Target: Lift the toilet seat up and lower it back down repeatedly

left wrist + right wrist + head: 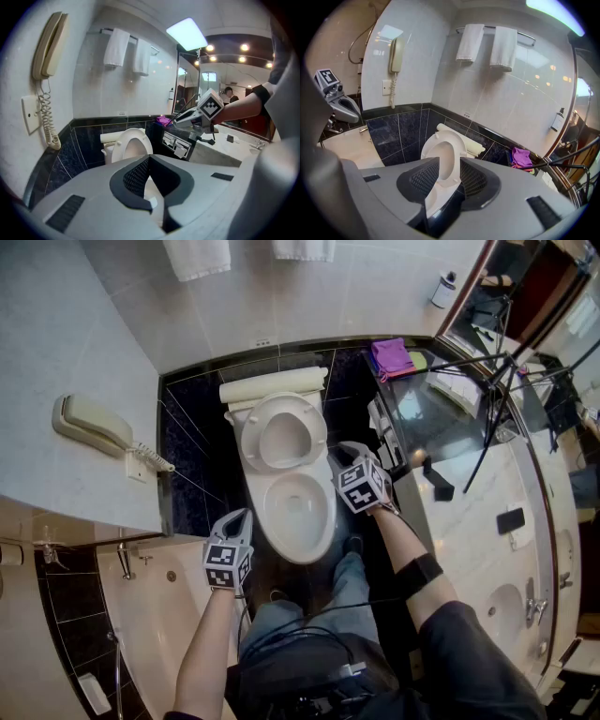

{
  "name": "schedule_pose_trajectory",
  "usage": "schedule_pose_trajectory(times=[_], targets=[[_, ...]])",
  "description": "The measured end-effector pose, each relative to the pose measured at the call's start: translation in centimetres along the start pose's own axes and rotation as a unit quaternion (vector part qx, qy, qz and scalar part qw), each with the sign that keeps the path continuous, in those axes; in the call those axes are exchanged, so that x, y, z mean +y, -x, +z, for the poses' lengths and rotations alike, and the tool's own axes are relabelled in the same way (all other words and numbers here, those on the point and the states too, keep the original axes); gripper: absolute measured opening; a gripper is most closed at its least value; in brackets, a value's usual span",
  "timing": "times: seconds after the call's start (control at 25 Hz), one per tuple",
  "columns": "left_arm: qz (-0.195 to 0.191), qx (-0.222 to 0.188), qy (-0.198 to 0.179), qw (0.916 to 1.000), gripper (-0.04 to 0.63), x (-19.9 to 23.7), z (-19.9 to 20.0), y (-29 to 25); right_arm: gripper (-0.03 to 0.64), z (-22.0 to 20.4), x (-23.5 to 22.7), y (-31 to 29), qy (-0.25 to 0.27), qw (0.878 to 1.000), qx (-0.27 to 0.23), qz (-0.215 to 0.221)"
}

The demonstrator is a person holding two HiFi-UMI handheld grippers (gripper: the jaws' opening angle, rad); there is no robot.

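**A:** What's on the far left?

**B:** A cream wall phone (89, 425) with a coiled cord, hung on the pale wall. Below it is the bathtub (164, 634), with a chrome tap (124, 561) at its rim.

**A:** And the left gripper (149, 158)?

**B:** It's held low over the dark floor, just left of the toilet bowl (272, 526), and angled downward. Its jaws are clenched with the tips meeting, and nothing is gripped.

**A:** Where's the toilet seat (281, 403)?

**B:** Raised, standing nearly upright against the cream tank (272, 387) at the dark tiled wall. Its underside and bumpers face the person, and the bowl is uncovered. Two white towels (197, 254) hang on the wall above.

**A:** The right gripper (450, 160)?

**B:** Just right of the raised seat, pointing down toward it. Its jaws are parted and the seat's ring shows through the gap. Neither pad can be seen pressing on it, so I'd call it released.

**A:** Further right?

**B:** A purple cloth (392, 355) lies on the corner of the marble counter (469, 521). A black tripod (487, 423) stands over the counter, and there's a small bottle (443, 289) by the mirror
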State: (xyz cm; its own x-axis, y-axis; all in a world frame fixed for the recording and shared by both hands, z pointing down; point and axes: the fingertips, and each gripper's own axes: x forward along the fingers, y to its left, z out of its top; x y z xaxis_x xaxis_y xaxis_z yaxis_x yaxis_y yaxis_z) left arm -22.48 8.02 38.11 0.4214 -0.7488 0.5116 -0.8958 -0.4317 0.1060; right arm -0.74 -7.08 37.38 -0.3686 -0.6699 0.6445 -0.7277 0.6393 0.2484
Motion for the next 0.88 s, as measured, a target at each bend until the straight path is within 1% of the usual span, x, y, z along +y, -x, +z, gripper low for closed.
schedule_pose_trajectory(times=[0.2,0.32,0.52,0.76,0.88], targets=[[0.04,-0.002,0.003,0.9992,0.0,2.0,0.4,-4.3,0.207,0.8,-3.9,-7.7,0.036,0.999,-0.004,0.005],[0.067,0.004,0.012,0.9977,0.0,2.4,0.6,-6.7,0.207,1.1,-5.9,-12.1,0.055,0.998,-0.003,0.013],[0.087,0.01,0.027,0.9958,0.0,2.0,1.3,-10.7,0.207,1.4,-8.0,-18.3,0.097,0.995,-0.001,0.036],[0.109,0.019,0.039,0.9931,0.0,2.5,1.0,-14.6,0.206,0.4,-8.0,-24.7,0.138,0.988,0.0,0.072],[0.118,0.024,0.048,0.9916,0.0,2.6,0.4,-15.7,0.181,0.3,-7.9,-26.9,0.153,0.985,-0.003,0.079]])
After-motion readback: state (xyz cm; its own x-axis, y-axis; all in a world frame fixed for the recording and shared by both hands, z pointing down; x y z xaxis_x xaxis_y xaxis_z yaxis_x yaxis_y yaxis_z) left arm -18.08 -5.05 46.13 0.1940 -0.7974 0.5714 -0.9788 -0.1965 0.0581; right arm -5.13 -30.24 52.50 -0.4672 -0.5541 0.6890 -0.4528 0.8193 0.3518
